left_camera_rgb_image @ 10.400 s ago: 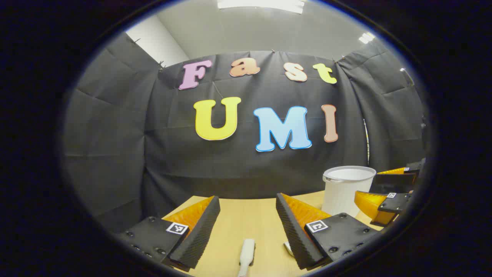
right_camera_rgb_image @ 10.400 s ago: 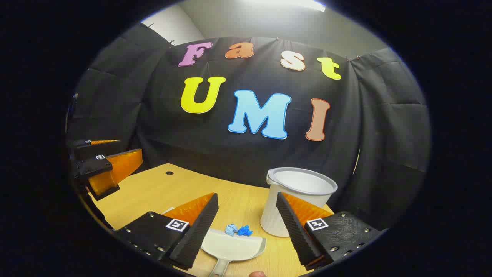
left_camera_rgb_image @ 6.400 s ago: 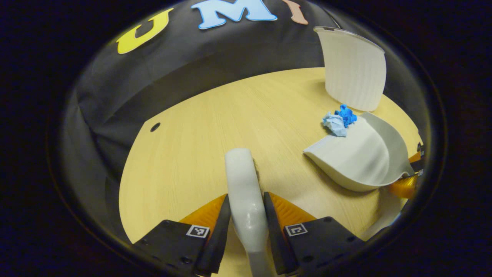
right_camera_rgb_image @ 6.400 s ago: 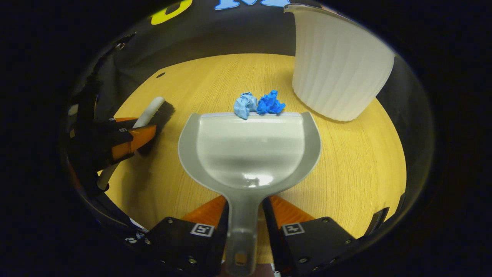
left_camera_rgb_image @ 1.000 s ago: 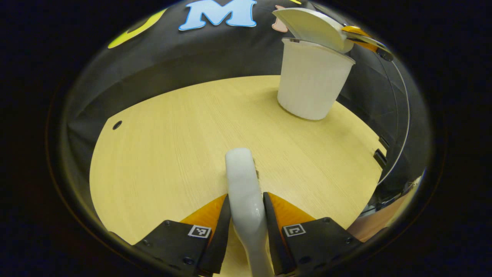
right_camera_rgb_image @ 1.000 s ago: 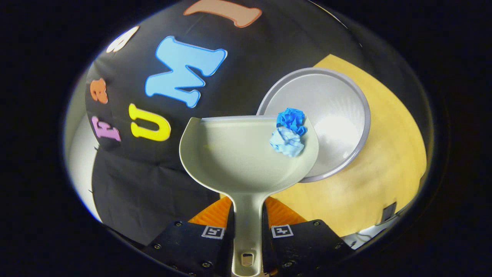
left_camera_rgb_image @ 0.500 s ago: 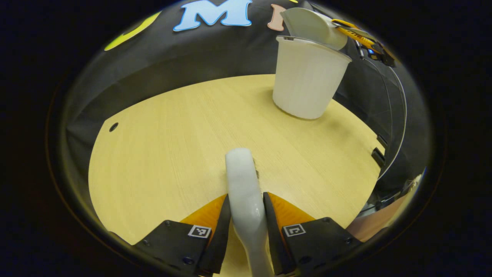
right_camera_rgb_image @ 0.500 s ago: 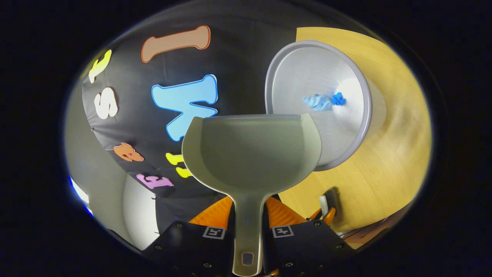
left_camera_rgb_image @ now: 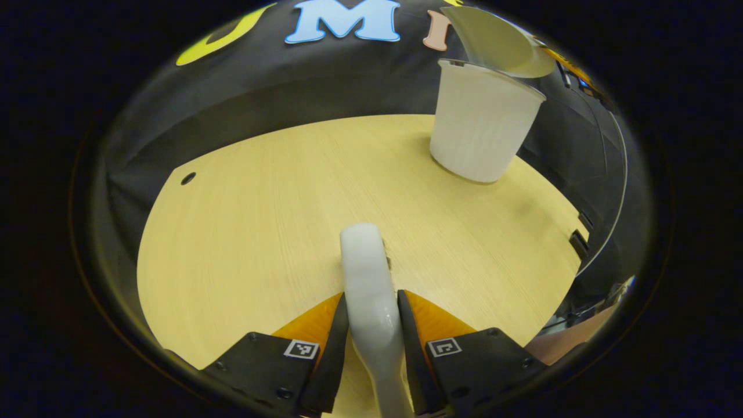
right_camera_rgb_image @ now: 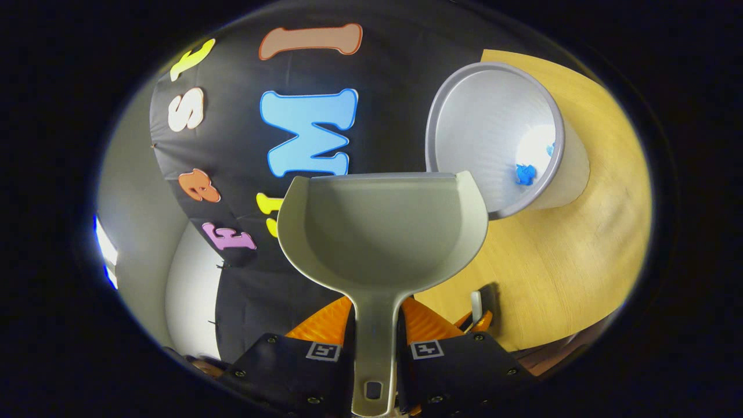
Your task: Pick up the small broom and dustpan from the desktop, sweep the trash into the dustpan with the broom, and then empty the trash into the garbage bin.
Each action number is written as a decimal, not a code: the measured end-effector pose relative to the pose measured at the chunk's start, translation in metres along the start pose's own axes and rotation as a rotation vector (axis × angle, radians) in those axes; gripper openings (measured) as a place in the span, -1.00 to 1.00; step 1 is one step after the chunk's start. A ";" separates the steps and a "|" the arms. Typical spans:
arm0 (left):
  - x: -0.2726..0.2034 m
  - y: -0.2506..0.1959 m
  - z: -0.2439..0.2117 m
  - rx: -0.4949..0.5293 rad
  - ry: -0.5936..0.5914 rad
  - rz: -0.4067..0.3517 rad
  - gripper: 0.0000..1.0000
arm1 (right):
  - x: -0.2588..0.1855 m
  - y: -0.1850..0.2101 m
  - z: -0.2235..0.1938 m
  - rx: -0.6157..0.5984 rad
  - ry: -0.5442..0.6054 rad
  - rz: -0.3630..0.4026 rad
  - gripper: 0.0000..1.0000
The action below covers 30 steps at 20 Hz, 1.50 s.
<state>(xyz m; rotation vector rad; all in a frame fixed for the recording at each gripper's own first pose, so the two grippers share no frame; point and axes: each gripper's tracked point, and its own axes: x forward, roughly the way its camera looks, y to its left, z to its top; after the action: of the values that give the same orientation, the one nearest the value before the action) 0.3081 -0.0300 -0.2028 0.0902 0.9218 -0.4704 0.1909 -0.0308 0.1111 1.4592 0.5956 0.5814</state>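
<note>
Right claw (right_camera_rgb_image: pixel 374 342) grips the dustpan (right_camera_rgb_image: pixel 380 232) by its handle, both fingers pressed to it, with the pan tipped up and its front lip just beside the rim of the white garbage bin (right_camera_rgb_image: pixel 493 136) ahead and to the right. Blue paper scraps (right_camera_rgb_image: pixel 526 173) lie deep inside the bin; the pan looks bare. Left claw (left_camera_rgb_image: pixel 371 342) is clamped on the small broom (left_camera_rgb_image: pixel 368 273) handle, which juts forward over the wooden worktop (left_camera_rgb_image: pixel 261 220), the bin far ahead to its right. Likely risks: swinging the pan back could clip the bin's rim and topple so light a bin, spilling the scraps; a tilted handle may also slip between the fingers.
</note>
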 end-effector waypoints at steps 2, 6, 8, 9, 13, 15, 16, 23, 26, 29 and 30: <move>-0.003 0.009 -0.003 -0.010 -0.009 0.020 0.11 | 0.002 0.000 -0.024 -0.063 0.005 -0.018 -0.42; -0.010 0.022 -0.011 -0.046 -0.009 0.042 0.11 | 0.011 -0.016 -0.075 -0.191 0.014 -0.093 -0.41; -0.013 0.027 -0.016 -0.065 -0.007 0.047 0.11 | 0.016 -0.032 -0.096 -0.228 0.016 -0.142 -0.41; -0.013 0.031 -0.019 -0.070 -0.006 0.052 0.11 | 0.018 -0.040 -0.104 -0.233 0.018 -0.164 -0.41; -0.016 0.043 -0.025 -0.086 -0.002 0.077 0.11 | 0.030 -0.072 -0.130 -0.224 0.037 -0.221 -0.41; -0.019 0.047 -0.027 -0.099 -0.007 0.091 0.11 | 0.036 -0.095 -0.139 -0.232 0.051 -0.268 -0.41; -0.019 0.048 -0.027 -0.107 -0.007 0.101 0.11 | 0.037 -0.107 -0.143 -0.239 0.058 -0.293 -0.41; -0.016 0.043 -0.025 -0.170 -0.008 0.143 0.11 | 0.041 -0.207 -0.146 -0.416 0.087 -0.549 -0.41; -0.009 0.039 -0.023 -0.184 -0.003 0.163 0.11 | 0.042 -0.241 -0.145 -0.502 0.095 -0.635 -0.41; -0.005 0.034 -0.021 -0.199 0.000 0.183 0.11 | 0.043 -0.272 -0.142 -0.588 0.106 -0.706 -0.41; -0.003 0.032 -0.019 -0.204 0.002 0.189 0.11 | 0.042 -0.280 -0.140 -0.610 0.099 -0.728 -0.41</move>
<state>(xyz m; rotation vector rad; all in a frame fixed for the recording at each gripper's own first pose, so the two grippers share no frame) 0.3061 0.0051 -0.2165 -0.0083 0.9487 -0.1995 0.1264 0.0910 -0.1728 0.5746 0.8758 0.2165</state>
